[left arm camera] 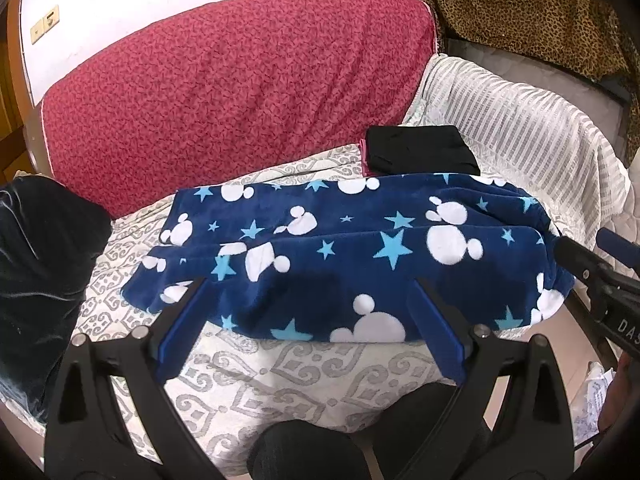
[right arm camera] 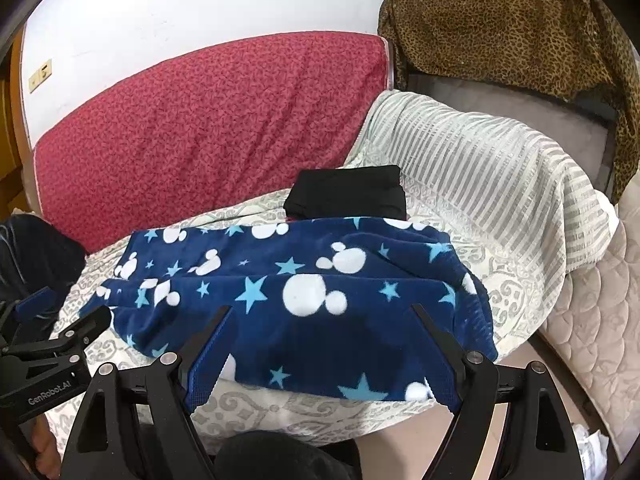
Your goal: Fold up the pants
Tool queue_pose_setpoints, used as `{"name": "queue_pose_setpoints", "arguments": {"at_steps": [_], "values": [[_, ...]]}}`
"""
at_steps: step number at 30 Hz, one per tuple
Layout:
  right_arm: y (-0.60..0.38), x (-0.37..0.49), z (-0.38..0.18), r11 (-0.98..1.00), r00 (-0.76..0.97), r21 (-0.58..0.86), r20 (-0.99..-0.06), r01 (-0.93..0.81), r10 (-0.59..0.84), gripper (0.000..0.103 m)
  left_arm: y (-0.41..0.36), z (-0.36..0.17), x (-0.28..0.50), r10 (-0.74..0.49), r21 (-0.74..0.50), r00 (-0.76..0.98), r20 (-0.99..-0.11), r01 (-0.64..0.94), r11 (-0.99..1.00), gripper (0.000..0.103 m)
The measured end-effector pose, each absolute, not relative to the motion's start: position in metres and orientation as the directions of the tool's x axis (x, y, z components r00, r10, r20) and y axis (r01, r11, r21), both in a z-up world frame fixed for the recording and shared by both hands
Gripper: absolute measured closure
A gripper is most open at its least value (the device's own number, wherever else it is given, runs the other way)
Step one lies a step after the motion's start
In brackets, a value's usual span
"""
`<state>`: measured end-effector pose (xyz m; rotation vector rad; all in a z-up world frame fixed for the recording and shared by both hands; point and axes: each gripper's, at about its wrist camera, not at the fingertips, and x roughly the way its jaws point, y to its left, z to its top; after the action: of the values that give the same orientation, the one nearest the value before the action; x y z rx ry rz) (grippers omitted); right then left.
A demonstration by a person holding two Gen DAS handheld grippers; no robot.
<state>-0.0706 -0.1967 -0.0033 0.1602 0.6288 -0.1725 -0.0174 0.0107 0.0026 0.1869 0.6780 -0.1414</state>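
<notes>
Fleece pants (left arm camera: 340, 248) (plush, star-printed) folded lengthwise.

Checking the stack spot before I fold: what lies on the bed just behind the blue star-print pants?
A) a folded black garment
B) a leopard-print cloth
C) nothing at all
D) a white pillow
A: a folded black garment lies on the patterned bed cover just past the far edge of the blue star-print pants; the leopard-print cloth hangs further back, off the bed.
</notes>
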Motion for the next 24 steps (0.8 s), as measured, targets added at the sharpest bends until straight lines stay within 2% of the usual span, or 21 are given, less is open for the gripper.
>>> {"name": "queue_pose_setpoints", "arguments": {"at_steps": [24], "values": [[-0.1998, -0.0649, -0.0033, 0.970, 0.779, 0.103, -0.617, 0.218, -0.110, 0.017, 0.0084, -0.0059, -0.0128, -0.087, 0.127, 0.745, -0.661, 0.226, 0.966, 0.006]]}}
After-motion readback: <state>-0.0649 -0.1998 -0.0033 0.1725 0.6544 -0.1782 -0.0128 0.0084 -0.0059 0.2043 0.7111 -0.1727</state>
